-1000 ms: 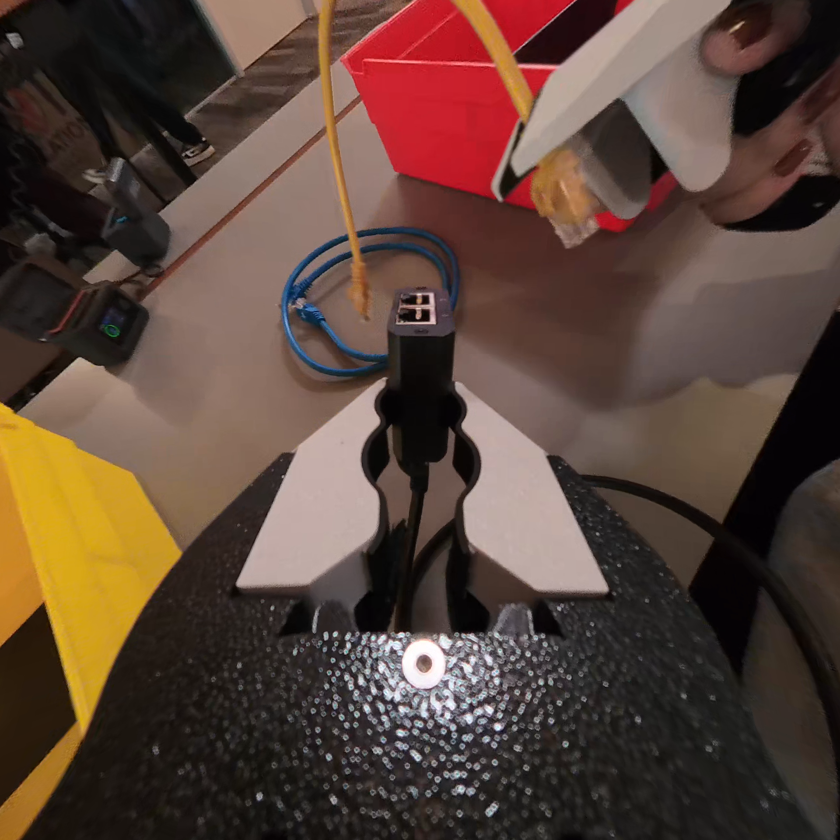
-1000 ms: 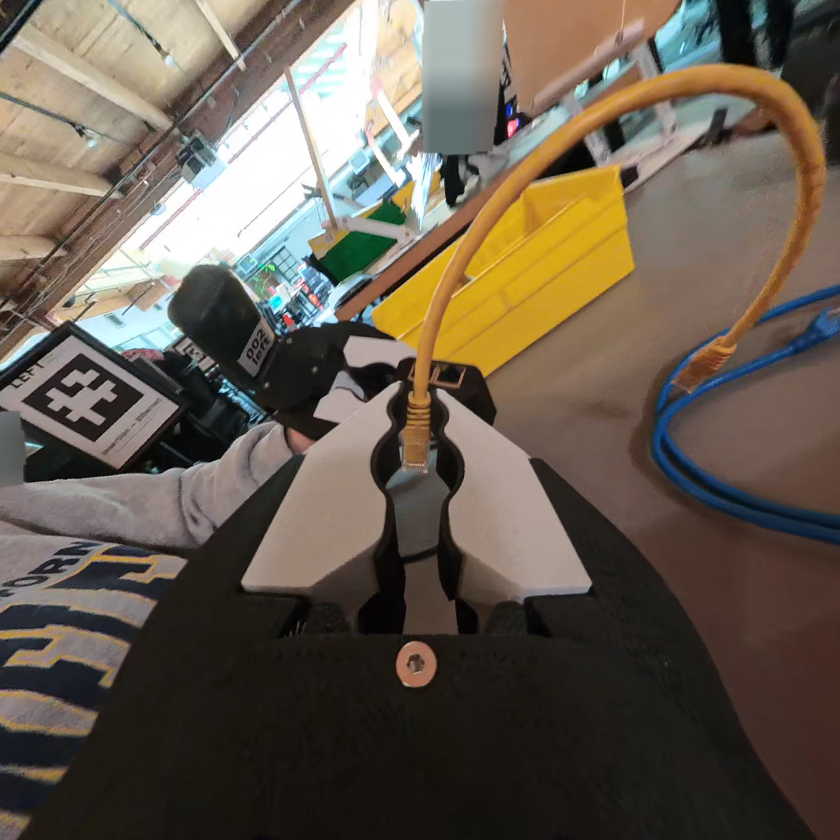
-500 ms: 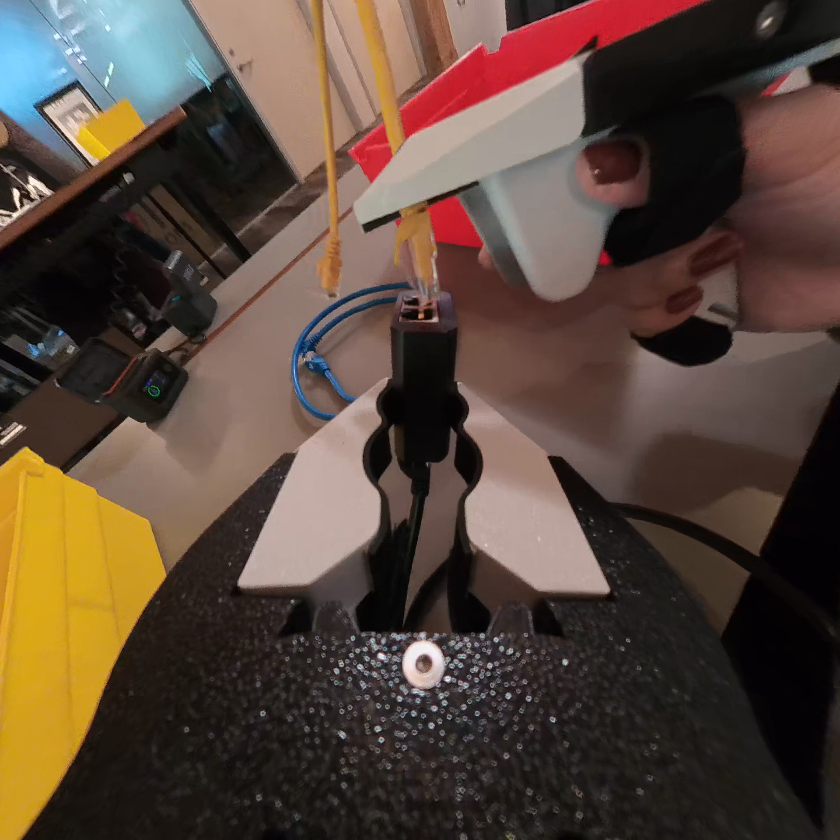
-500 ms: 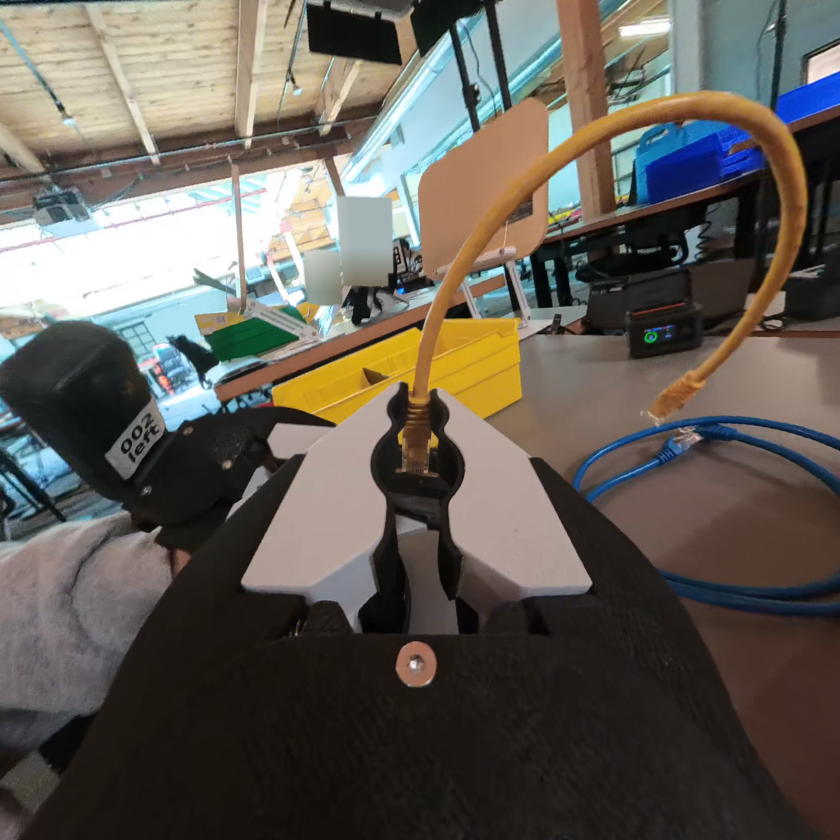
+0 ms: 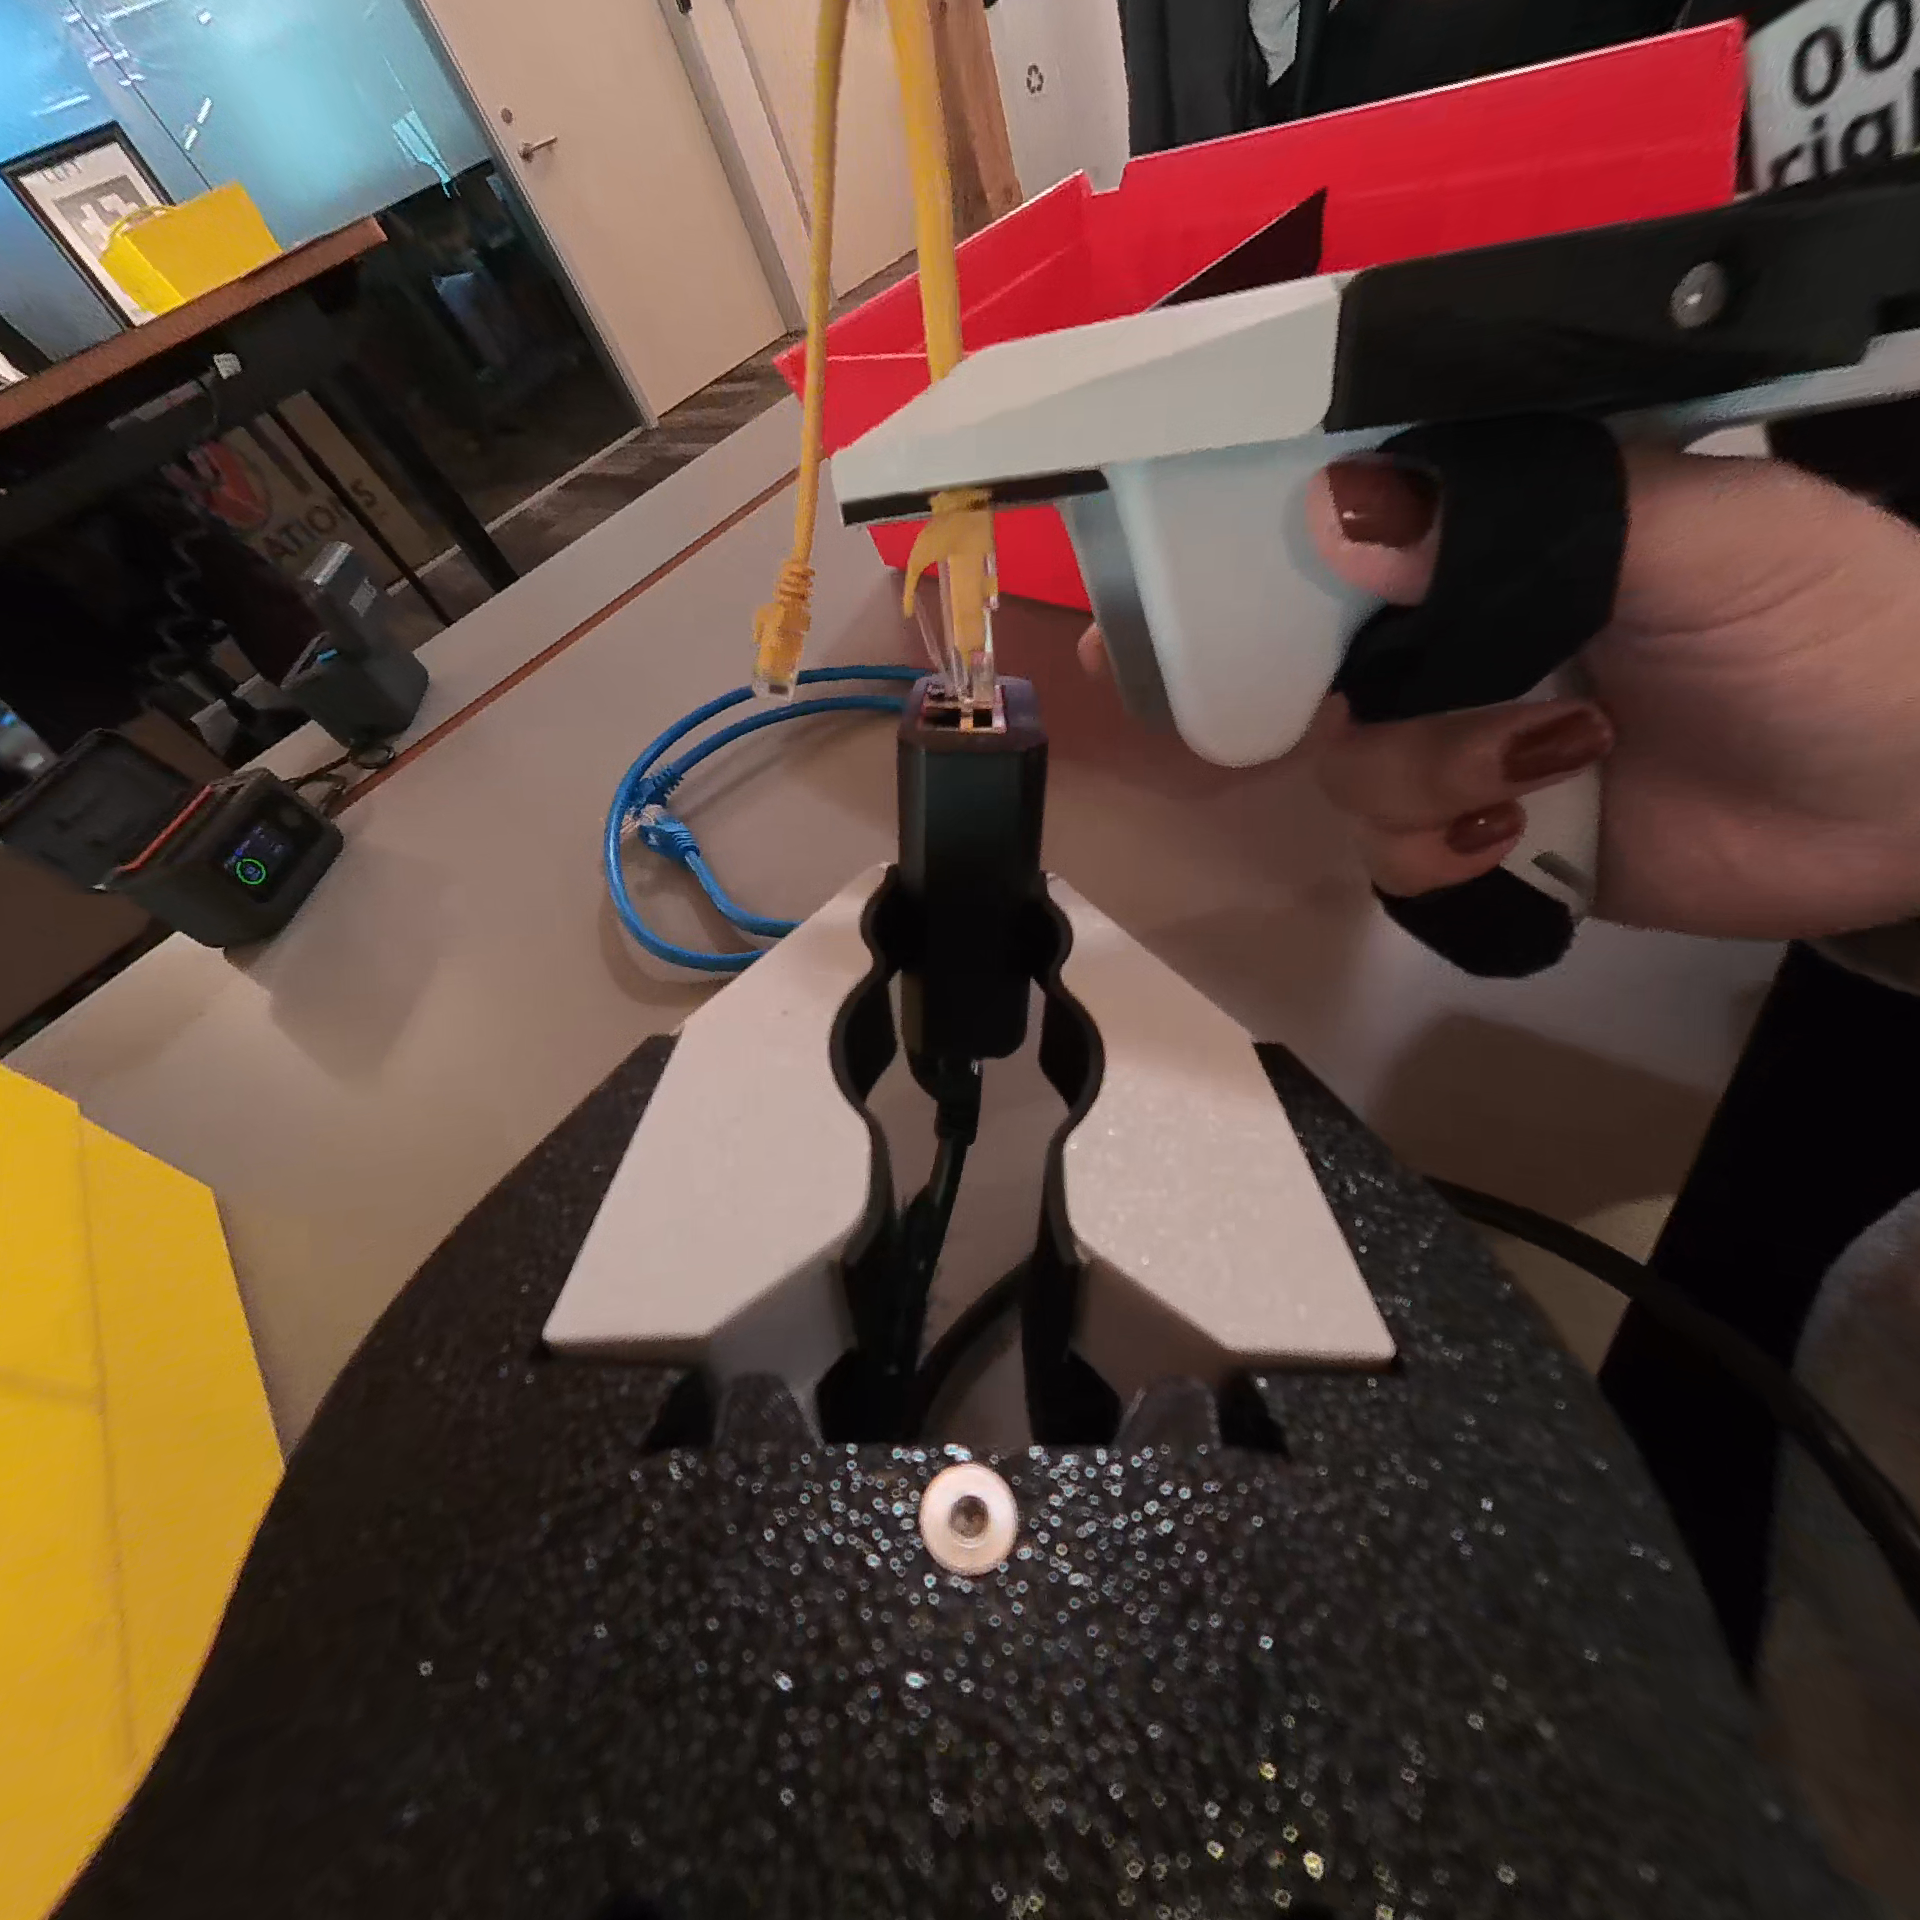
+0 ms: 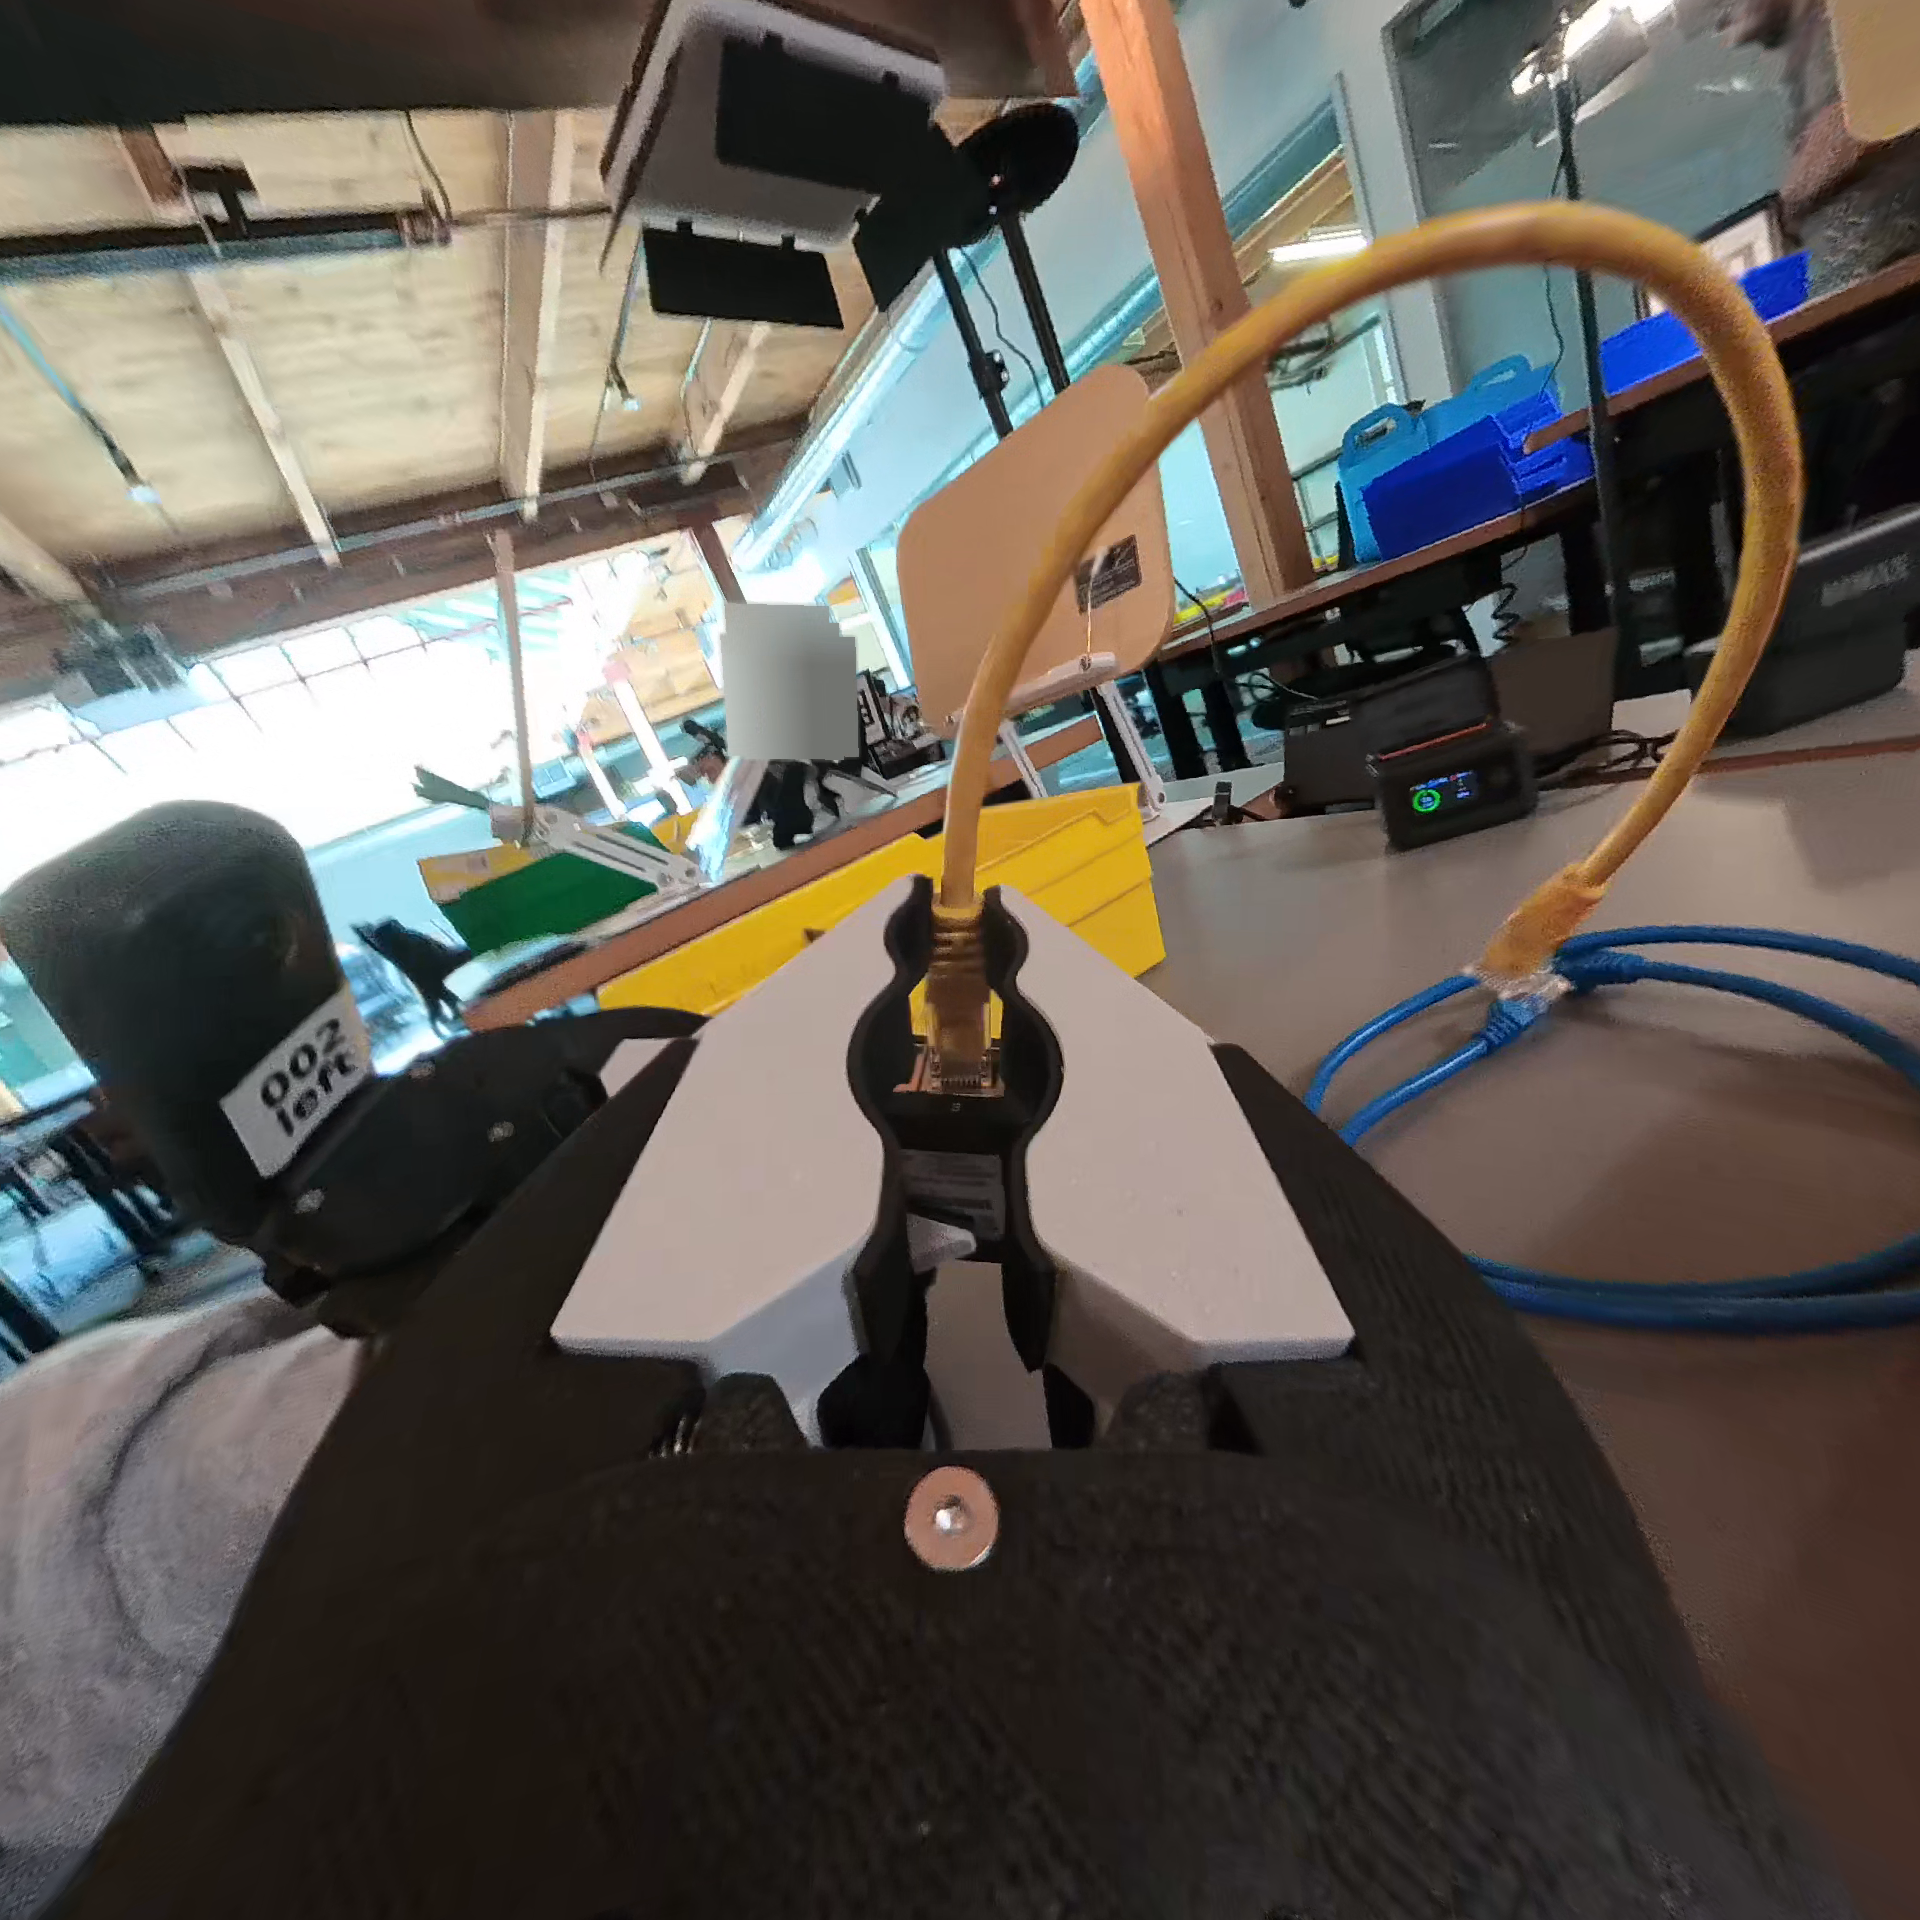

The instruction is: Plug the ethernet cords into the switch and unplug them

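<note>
a: where's the switch (image 5: 971, 831)?

b: upright in the left gripper (image 5: 971, 940), fingers closed on its lower body, long axis vertical, ports facing up, held above the table (image 5: 436, 997).

a: and the yellow cord (image 6: 1455, 343)?

b: its plug (image 5: 961, 613) points straight down, tip at a port (how deep it sits, i can't tell). the right gripper (image 6: 961, 951) is clamped on the boot just above it. the cord arches over and its other plug (image 5: 779, 634) dangles free, left of the switch.

a: around that?

b: a coiled blue cord (image 5: 675, 831) lies on the table behind, a red bin (image 5: 1195, 249) farther back, a yellow bin (image 5: 114, 1351) near left.
</note>
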A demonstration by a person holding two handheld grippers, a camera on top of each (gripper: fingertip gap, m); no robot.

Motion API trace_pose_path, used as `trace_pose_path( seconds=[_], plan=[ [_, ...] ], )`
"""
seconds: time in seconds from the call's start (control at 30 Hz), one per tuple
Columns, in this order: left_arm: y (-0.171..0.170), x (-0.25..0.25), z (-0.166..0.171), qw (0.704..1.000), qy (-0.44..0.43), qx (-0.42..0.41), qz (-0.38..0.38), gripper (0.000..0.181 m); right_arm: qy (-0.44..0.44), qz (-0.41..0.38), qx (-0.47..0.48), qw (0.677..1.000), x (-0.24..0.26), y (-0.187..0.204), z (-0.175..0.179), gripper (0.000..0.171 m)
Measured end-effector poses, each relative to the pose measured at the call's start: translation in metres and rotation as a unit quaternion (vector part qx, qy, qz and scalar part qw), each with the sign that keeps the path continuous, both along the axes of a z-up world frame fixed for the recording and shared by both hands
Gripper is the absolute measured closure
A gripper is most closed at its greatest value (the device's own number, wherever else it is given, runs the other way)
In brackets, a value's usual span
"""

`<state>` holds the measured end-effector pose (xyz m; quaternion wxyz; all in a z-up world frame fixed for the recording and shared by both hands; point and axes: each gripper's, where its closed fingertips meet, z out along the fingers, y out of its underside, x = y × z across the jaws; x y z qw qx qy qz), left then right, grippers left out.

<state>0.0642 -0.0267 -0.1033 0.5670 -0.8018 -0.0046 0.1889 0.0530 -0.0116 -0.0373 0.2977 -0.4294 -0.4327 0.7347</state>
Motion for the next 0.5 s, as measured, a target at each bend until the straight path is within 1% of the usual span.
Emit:
trace_pose_path(
  seconds=[0.07, 0.27, 0.5],
  plan=[
    [0.0013, 0.0004, 0.0000, 1.000, -0.001, 0.000, -0.001, 0.160, 0.001, 0.000, -0.022, 1.000, -0.0007, 0.0026, 0.0001, 0.164],
    [0.0052, 0.0047, -0.0020, 1.000, -0.007, -0.001, -0.008, 0.160, 0.038, -0.052, 0.035, 0.997, -0.0011, 0.0031, 0.0013, 0.164],
    [0.0046, 0.0027, -0.0010, 1.000, -0.009, 0.004, -0.003, 0.160, 0.044, -0.057, 0.034, 0.997, 0.0010, 0.0035, 0.0028, 0.164]
  ],
)
